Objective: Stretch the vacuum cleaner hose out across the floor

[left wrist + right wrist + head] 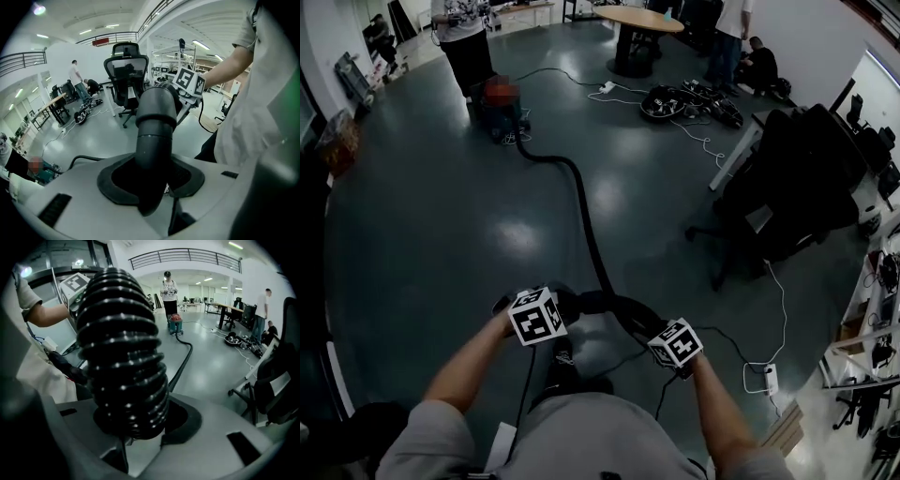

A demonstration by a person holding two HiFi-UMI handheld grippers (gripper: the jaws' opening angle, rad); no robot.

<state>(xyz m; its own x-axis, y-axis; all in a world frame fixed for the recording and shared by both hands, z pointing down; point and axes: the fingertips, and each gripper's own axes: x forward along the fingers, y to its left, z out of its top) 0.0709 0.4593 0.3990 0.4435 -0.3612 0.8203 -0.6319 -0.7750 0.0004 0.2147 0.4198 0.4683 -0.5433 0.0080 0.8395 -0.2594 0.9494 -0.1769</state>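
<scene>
The black vacuum hose (581, 211) runs from the red and teal vacuum cleaner (500, 103) at the far left down the dark floor to both grippers at the bottom. My left gripper (548, 307) is shut on the hose's smooth grey end tube (154, 131), which fills its jaws (152, 173). My right gripper (664, 334) is shut on the ribbed black hose (123, 348), which passes between its jaws (131, 420). Beyond it, the hose (183, 359) trails back to the cleaner (175, 323). Both hands hang low over the floor, a short stretch of hose between them.
A person (467, 37) stands by the cleaner. A black office chair (797, 178) stands at the right, with a desk beside it. Loose cables and gear (689, 101) lie near a round table (639, 21). A white power strip (771, 378) lies at the right front.
</scene>
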